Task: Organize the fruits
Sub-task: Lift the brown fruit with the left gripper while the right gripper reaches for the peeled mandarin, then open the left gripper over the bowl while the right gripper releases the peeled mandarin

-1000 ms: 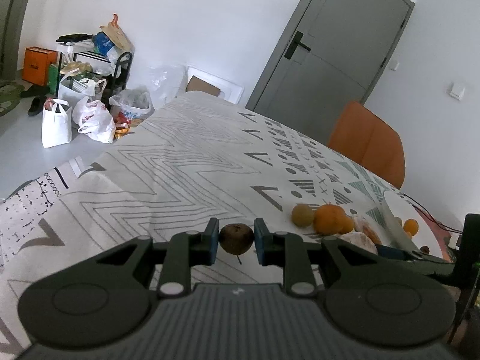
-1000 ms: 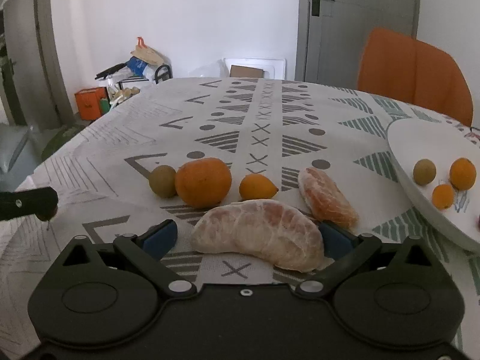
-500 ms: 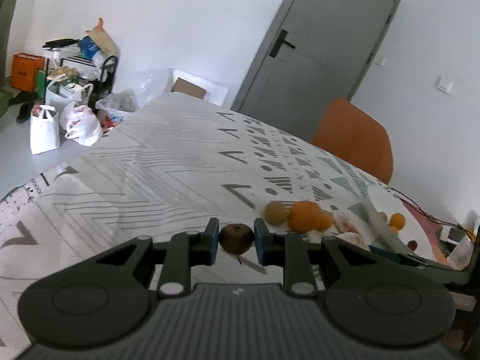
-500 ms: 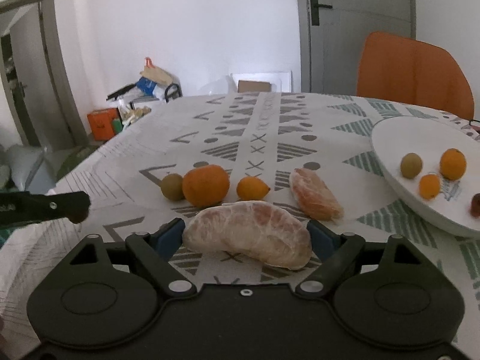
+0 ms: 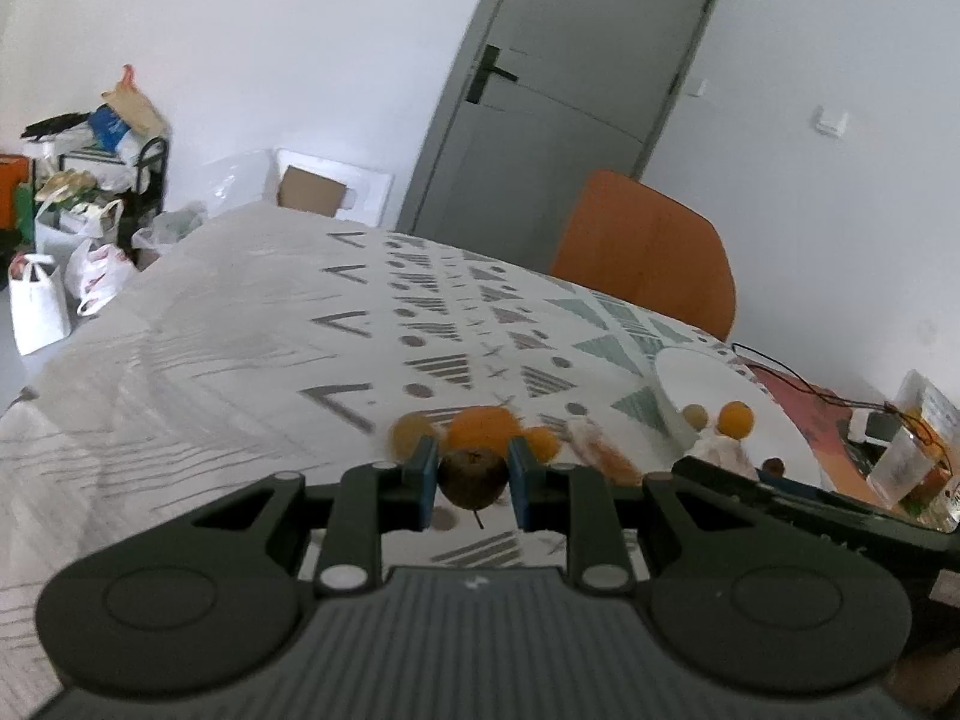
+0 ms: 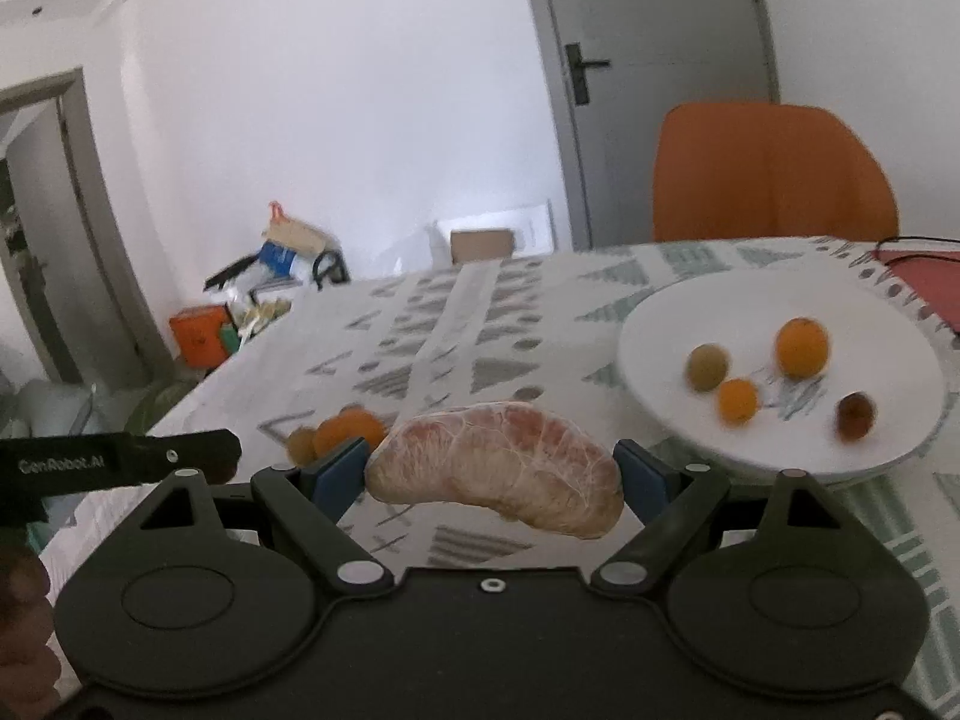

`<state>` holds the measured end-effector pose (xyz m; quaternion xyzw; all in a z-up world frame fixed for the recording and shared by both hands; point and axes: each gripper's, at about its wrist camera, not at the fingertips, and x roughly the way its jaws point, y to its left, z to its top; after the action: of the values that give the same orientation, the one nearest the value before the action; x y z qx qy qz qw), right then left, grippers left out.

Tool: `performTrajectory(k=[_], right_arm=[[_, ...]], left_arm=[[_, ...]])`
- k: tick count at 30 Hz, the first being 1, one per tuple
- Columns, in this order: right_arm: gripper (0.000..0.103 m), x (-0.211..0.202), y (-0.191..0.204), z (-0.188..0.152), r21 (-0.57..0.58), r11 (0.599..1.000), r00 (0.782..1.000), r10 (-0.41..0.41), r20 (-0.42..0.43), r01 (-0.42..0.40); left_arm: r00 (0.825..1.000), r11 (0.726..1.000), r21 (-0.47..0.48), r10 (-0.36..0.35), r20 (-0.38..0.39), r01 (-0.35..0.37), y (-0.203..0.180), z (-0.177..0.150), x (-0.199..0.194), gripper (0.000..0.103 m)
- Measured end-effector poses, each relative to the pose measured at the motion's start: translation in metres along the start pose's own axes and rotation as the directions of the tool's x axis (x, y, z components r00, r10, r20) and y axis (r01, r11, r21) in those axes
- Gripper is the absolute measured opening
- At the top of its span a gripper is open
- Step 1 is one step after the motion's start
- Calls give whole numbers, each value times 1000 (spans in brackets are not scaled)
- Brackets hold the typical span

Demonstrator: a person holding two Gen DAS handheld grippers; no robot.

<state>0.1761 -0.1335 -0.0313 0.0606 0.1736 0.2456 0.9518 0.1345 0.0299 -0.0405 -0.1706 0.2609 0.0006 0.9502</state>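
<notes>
My left gripper is shut on a small dark brown fruit, held above the patterned tablecloth. My right gripper is shut on a large peeled pomelo segment, lifted above the table, left of the white plate. The plate holds an orange, a small orange fruit, a greenish-brown fruit and a dark fruit. On the cloth lie an orange, a brownish fruit, a small orange fruit and another peeled segment.
An orange chair stands behind the table's far side. A red mat with a cable lies right of the plate. A glass stands at the table's right end. Bags and a rack sit on the floor at left.
Both grippers have risen and swung right toward the plate. The pomelo segment has left the cloth in my right gripper. The dark fruit stays gripped in my left.
</notes>
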Motion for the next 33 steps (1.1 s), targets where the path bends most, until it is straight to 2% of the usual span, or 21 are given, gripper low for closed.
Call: performTrajectory(k=[8, 18, 33], right_arm=[[84, -8, -39, 2, 71, 996, 998, -49, 38, 46], [85, -16, -86, 6, 157, 982, 990, -117, 83, 103], [85, -19, -139, 24, 192, 968, 972, -189, 137, 161]], left_arm=[[999, 996, 82, -33, -15, 35, -41, 7, 19, 23], [995, 983, 166, -72, -70, 82, -85, 13, 49, 23], [987, 951, 273, -114, -115, 142, -146, 25, 96, 23]])
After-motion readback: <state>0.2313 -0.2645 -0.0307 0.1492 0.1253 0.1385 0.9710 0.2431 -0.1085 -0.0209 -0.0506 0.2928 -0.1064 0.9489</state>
